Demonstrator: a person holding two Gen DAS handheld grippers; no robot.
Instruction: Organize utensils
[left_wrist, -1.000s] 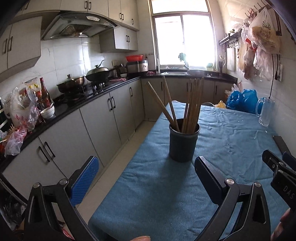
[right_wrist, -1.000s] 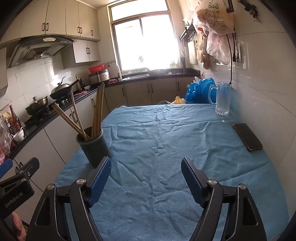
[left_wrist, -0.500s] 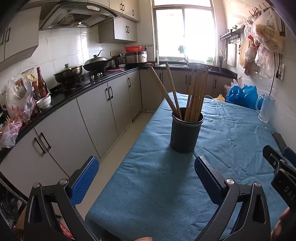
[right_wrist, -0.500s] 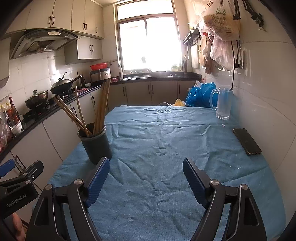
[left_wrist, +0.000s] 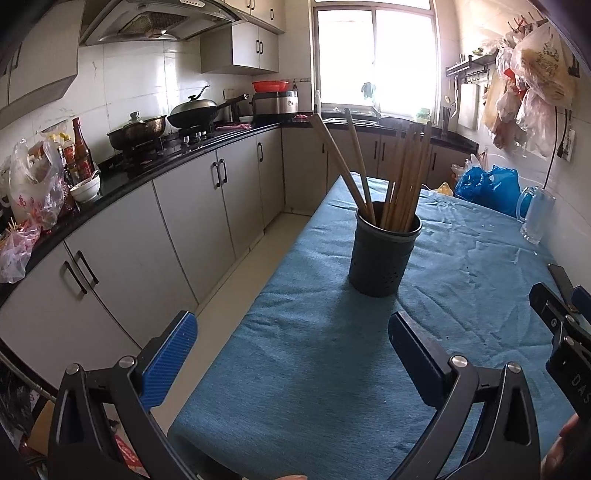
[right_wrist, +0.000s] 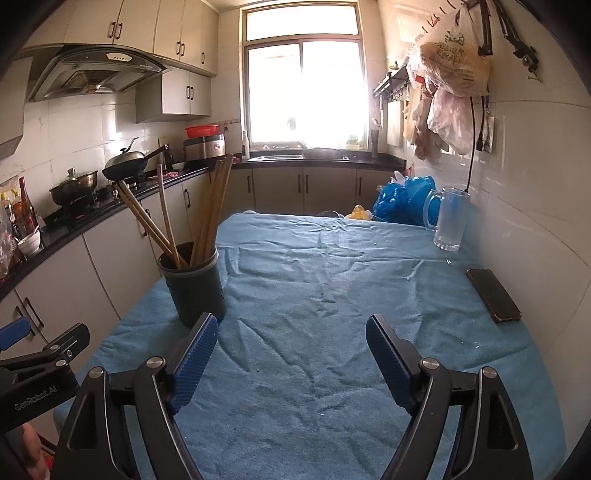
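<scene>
Both grippers gape before chopstick holder

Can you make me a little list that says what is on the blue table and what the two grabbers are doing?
table cover: blue cloth, wrinkled
holder: dark round cup, upright near the table's left edge
chopsticks: wooden, standing in the cup, two leaning away from the bunch
mug: clear glass mug, by the wall
phone: black phone, flat near the wall
bag: blue plastic bag, at the table's far end
left gripper: open, holding nothing
right gripper: open, holding nothing
</scene>
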